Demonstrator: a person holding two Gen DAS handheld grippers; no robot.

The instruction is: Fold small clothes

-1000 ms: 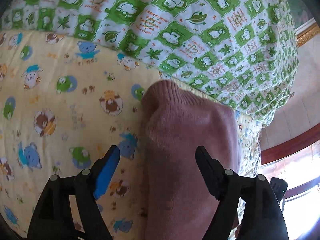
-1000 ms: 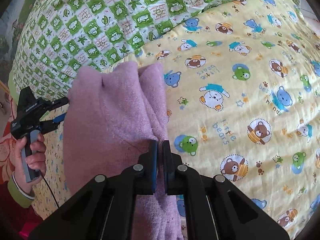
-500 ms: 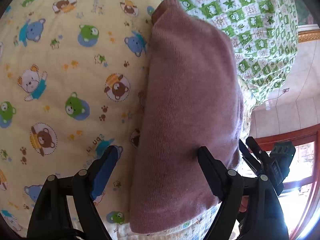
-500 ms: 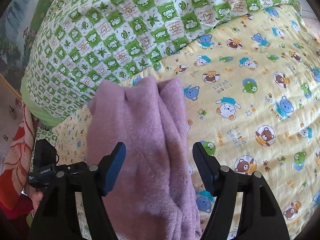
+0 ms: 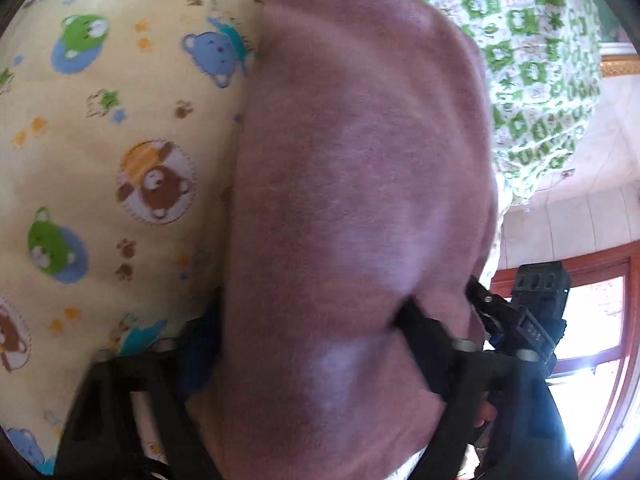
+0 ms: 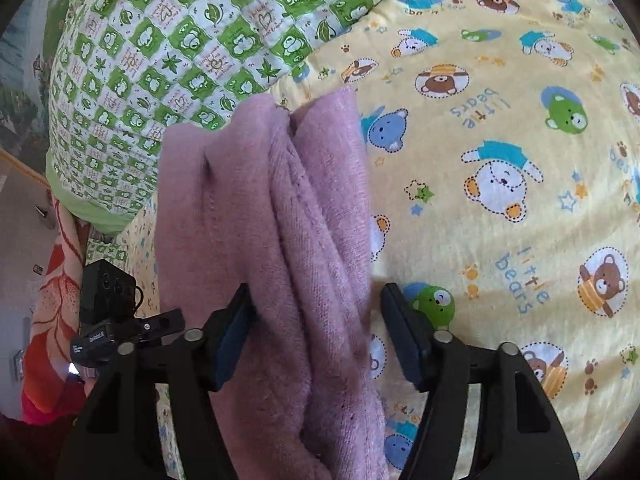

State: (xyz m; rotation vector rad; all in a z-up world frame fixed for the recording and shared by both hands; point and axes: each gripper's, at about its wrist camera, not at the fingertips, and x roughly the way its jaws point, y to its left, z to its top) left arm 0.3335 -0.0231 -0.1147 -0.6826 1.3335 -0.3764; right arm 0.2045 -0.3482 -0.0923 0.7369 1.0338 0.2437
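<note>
Sweater point(image 6: 280, 264) lies folded on my "little bears" sheet point(image 6: 520, 240); my right claw point(image 6: 316, 336) and left claw point(image 5: 308, 344) straddle it, spread wide.

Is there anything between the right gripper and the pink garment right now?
Nothing visible. The right gripper is open with the folded pink garment already lying between its fingers on the yellow bear sheet; no other object sits in the gap.

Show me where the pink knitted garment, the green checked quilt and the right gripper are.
pink knitted garment point(image 6: 256, 216): right wrist view, its folded upper layer.
green checked quilt point(image 6: 168, 56): right wrist view, its patterned top.
right gripper point(image 6: 316, 332): right wrist view, midway between its open fingertips.
</note>
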